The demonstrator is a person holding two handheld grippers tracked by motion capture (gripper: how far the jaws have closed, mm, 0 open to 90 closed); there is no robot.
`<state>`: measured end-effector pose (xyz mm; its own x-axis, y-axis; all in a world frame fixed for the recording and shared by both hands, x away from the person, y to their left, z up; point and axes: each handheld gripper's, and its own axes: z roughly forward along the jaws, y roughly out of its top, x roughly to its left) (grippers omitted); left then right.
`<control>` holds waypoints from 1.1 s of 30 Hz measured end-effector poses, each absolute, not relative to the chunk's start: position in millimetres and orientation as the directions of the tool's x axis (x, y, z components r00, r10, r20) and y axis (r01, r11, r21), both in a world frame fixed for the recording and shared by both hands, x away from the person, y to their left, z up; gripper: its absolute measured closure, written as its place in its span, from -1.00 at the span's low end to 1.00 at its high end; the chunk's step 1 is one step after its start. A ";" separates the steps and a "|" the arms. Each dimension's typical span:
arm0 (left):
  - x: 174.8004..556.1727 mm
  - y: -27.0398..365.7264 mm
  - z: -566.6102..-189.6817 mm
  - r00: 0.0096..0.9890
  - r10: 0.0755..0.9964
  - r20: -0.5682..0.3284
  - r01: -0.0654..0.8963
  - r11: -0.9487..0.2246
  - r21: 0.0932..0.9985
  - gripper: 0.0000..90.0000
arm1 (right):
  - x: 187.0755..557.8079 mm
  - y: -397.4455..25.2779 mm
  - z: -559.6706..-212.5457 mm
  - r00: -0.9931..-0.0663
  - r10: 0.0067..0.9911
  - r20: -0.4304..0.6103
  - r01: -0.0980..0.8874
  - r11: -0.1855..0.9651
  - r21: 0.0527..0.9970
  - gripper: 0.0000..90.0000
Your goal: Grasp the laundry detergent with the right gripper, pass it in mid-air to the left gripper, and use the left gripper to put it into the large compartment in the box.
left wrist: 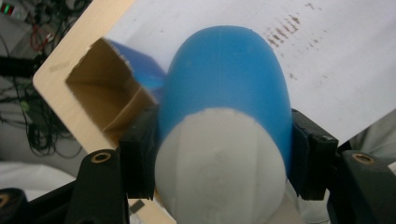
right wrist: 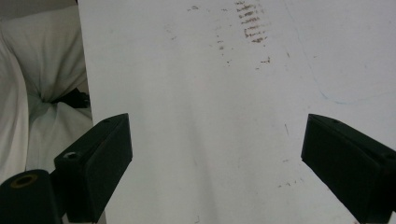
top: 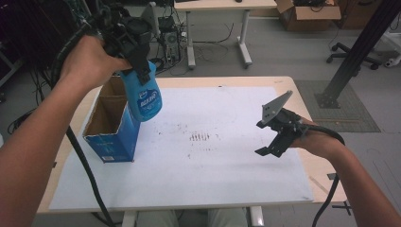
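One blue bottle (top: 144, 97) with a white cap. One open blue cardboard box (top: 112, 126). One white sheet (top: 227, 142) covering one wooden tabletop (top: 302, 99). Two handheld tools: the left tool (top: 137, 56) with its two black jaws closed around the bottle, and the right tool (top: 270, 142) with its two jaws spread apart over the sheet. Two forearms reach in from below. On the floor behind: one further table (top: 222, 5), one brown cardboard box (top: 307, 14) and one office chair base (top: 352, 54).

Blue bottle (top: 144, 97) in left gripper (top: 137, 59) above open blue box (top: 111, 127); right gripper (top: 274, 142) apart.
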<state>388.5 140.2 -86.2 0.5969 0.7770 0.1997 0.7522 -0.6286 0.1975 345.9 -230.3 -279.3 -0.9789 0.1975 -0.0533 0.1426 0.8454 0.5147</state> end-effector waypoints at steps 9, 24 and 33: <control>400.1 163.6 -68.1 0.459 0.864 0.205 0.841 -0.497 0.214 -0.15 | 347.0 -239.5 -277.0 -0.979 0.198 -0.057 0.145 0.857 0.495 -0.81; 406.3 205.2 -54.9 0.236 0.954 0.187 0.935 -0.275 0.225 -0.15 | 351.3 -250.7 -274.0 -0.979 0.193 -0.061 0.138 0.858 0.496 -0.81; 407.8 223.2 -66.5 0.142 0.974 0.178 0.956 -0.182 0.232 -0.15 | 350.6 -255.8 -274.3 -0.978 0.197 -0.064 0.140 0.856 0.497 -0.80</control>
